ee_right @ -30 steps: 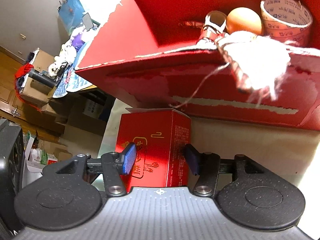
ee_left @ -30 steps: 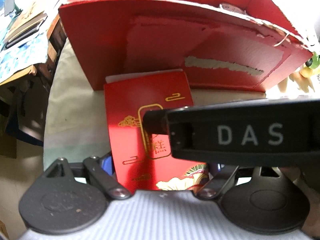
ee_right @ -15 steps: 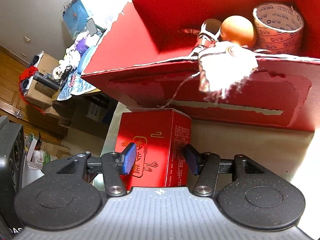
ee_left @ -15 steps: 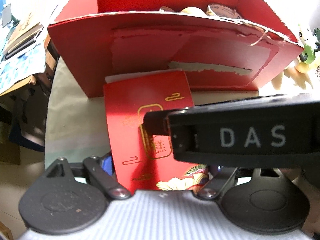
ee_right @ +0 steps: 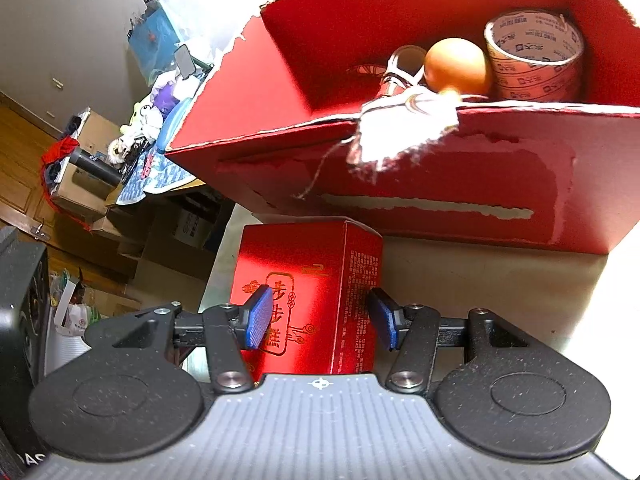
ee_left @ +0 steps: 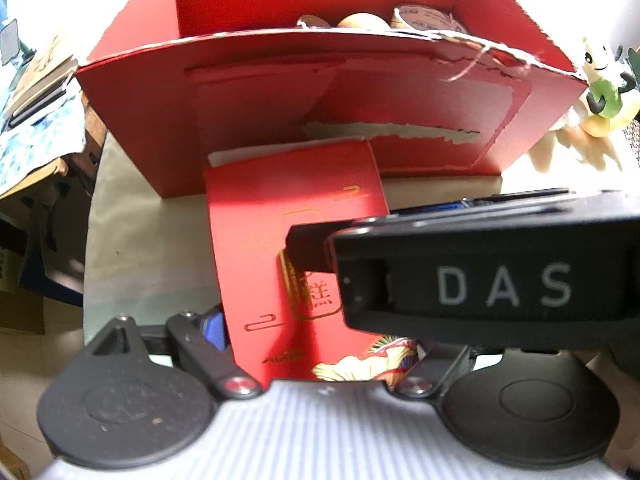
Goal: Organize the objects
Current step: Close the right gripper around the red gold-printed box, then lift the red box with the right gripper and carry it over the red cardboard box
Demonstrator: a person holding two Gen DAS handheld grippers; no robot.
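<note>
ahead: big red box (ee_right: 400, 184) wall blocks | right of small carton (ee_right: 308, 300): bare table (ee_right: 500, 276)

DAS: right tongs' body (ee_left: 504, 284) | 步步糕: small red box (ee_right: 304, 300)

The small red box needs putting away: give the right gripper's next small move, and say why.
Probably lift straight up first: the right gripper clamps the small red box, whose top sits below the near rim of the big red box. Its left side looks bare; the orange ball and tape roll sit right.
</note>
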